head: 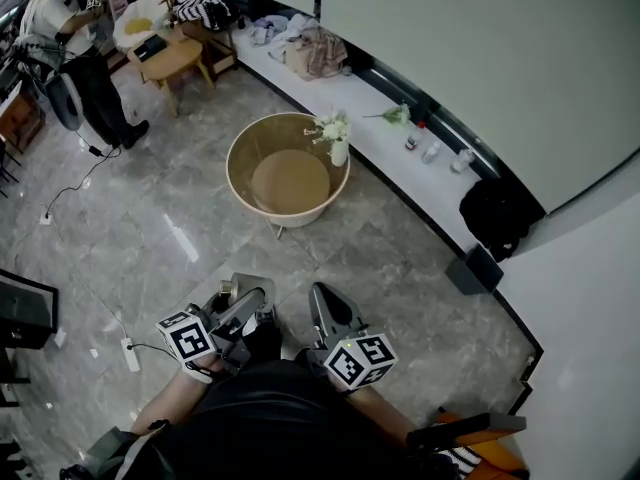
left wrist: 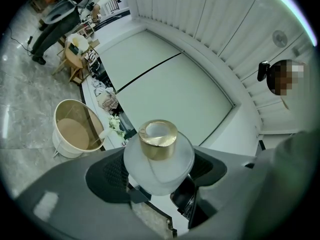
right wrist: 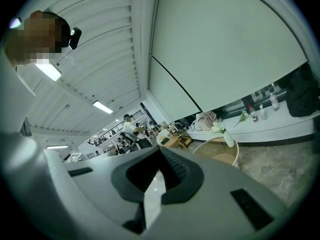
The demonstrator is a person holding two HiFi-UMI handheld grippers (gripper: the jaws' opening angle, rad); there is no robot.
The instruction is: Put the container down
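Observation:
My left gripper (head: 243, 298) is held close to my body, shut on a frosted white container with a gold cap (left wrist: 158, 139). The container's rounded body (left wrist: 159, 166) fills the space between the dark pads, and its cap (head: 228, 290) peeks out in the head view. My right gripper (head: 322, 306) is beside it at the same height. In the right gripper view that gripper (right wrist: 160, 155) has its pads together, with only a thin sliver between them and nothing held.
A round cream side table (head: 240, 158) stands on the marble floor ahead, with a white vase of flowers (head: 338, 144) at its rim. A white ledge (head: 380, 143) with small bottles runs along the wall. A black bag (head: 495, 213) sits at the right, and a person (head: 75, 58) stands far left.

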